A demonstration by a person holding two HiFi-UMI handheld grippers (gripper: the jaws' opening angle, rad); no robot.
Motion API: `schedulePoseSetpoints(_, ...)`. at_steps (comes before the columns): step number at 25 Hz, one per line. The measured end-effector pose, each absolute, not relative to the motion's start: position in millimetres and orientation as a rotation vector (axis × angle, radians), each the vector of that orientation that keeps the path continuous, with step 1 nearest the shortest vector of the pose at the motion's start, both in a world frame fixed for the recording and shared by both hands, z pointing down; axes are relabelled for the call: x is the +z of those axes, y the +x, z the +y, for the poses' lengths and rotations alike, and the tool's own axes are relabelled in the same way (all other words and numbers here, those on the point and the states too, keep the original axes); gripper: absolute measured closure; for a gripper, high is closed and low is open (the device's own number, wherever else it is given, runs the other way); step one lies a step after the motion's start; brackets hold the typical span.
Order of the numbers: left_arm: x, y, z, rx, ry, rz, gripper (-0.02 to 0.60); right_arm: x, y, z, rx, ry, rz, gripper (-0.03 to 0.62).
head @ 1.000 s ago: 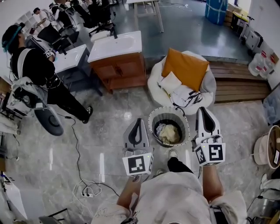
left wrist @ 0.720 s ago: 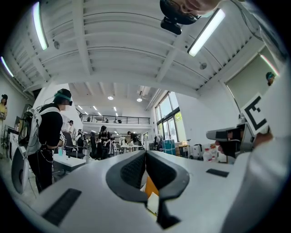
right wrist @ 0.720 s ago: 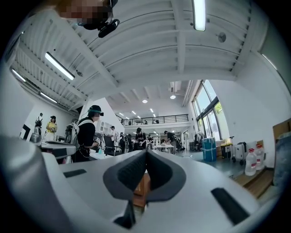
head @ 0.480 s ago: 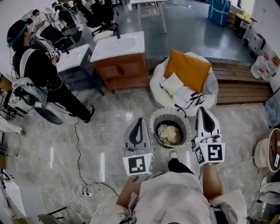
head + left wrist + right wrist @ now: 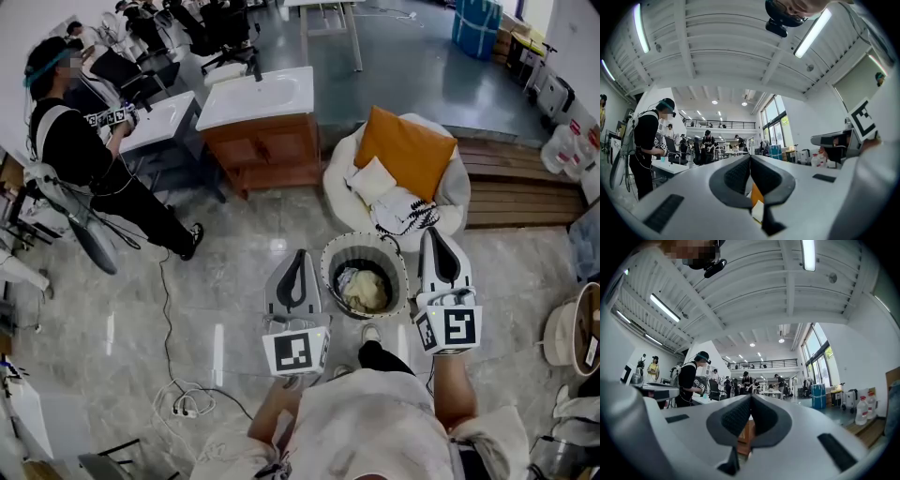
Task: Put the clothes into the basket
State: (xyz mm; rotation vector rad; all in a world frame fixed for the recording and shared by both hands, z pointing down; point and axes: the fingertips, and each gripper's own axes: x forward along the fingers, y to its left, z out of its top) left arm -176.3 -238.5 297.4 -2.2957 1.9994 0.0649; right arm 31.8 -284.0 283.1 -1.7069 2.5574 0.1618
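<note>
Clothes lie in the basket, left gripper and right gripper pressed together, empty; next probably the cloth on the chair.

The round patterned woven basket sits on the floor between the two grippers, left gripper just beside its left rim, right gripper just beside its right, with pale crumpled clothes lying in it. Behind it is the white round chair carrying an orange square cushion. Left of that chair stands the brown wooden vanity cabinet, and the person in black is farther left.
</note>
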Motion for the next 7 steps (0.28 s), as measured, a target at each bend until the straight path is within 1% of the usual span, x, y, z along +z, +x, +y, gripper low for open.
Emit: schedulePoseSetpoints(7, 297, -168, -252, 0.061, -2.304, 1.991, 0.577, 284, 38, -297, 0.147, -1.720, 2.554, 0.606)
